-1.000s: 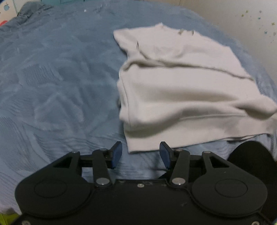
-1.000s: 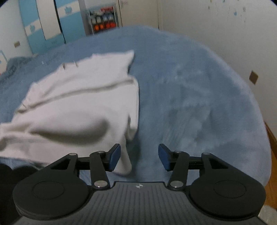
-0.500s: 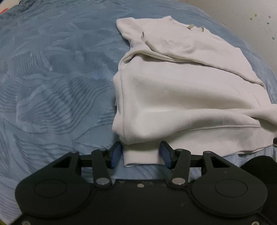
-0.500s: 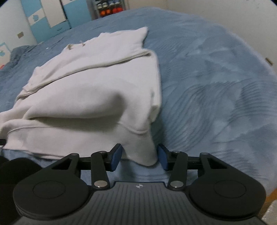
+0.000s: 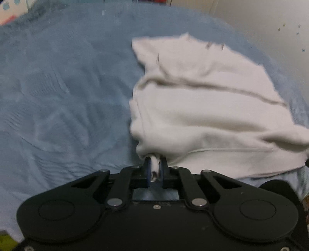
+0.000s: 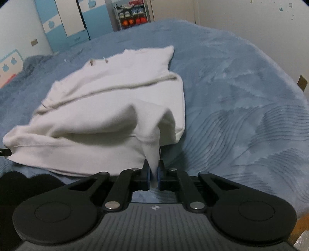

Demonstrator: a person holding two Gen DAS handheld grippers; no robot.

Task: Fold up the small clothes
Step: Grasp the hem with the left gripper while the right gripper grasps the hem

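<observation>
Left wrist view shows one white sweatshirt lying partly folded on a blue bedspread, its sleeves already laid across the body and its neck end farthest from the cameras. The left gripper is pinched tight on the near-left corner of the hem, a small roll of cloth showing between its blue pads. In the right wrist view the right gripper is likewise clamped on the near-right corner, which rises from the sweatshirt into a stretched peak.

From here the likely trouble is uneven lifting. Each claw seems to hold only a thin bit of the hem, so the fabric could slip out if the pull is sharp. The right corner looks raised higher than the left, and if that gap grows the fold line would run crooked. It is hard to tell whether both layers of the body are caught; if only the top layer is, the garment could open up rather than fold over. Dragging across the plush bedspread could also disturb the tucked sleeves.

Counted: one sweatshirt, two grippers, one bedspread. Beyond the bed stand one blue-and-white wardrobe and one small shelf unit with coloured items.
</observation>
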